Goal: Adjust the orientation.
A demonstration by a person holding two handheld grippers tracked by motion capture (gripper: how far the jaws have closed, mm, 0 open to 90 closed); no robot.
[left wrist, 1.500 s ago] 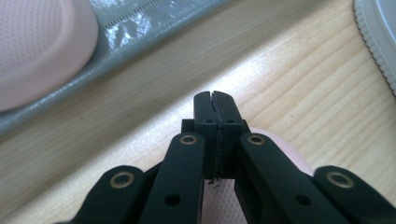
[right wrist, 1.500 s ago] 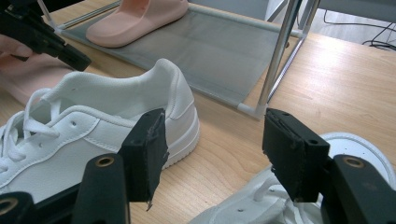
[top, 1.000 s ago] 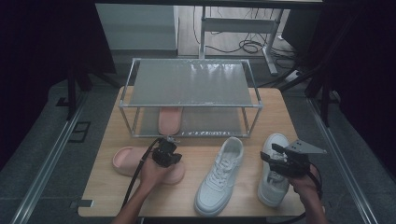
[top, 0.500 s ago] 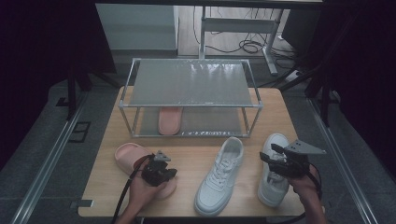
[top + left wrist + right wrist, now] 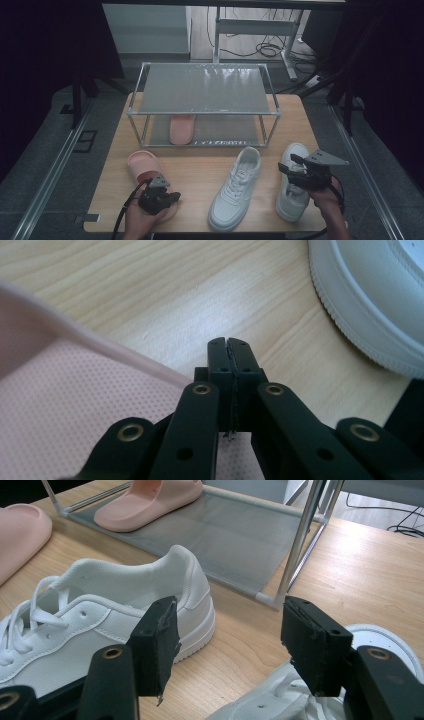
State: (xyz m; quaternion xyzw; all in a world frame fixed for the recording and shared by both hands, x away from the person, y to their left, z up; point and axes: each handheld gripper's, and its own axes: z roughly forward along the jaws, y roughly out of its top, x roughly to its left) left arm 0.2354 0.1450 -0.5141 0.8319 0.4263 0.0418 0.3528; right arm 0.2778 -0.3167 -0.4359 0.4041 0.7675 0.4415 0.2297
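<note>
Looking from the high view, the left gripper is seen over the pink slipper near the table's front left corner. Its own view shows jaws pressed together, empty. In the right gripper view, the right gripper is held with jaws apart above a white sneaker.

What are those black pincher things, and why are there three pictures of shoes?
A person is holding a tool called a gripper in each hand. One picture comes from a camera high above the wooden table. The other two come from small cameras riding on the grippers.

The left gripper has its jaws shut with nothing between them; it is above a pink slipper. The right gripper is open and holds nothing; it hovers over a white sneaker. A second white sneaker lies between them.

Behind stands a shoe rack, with another pink slipper on its lower shelf.
</note>
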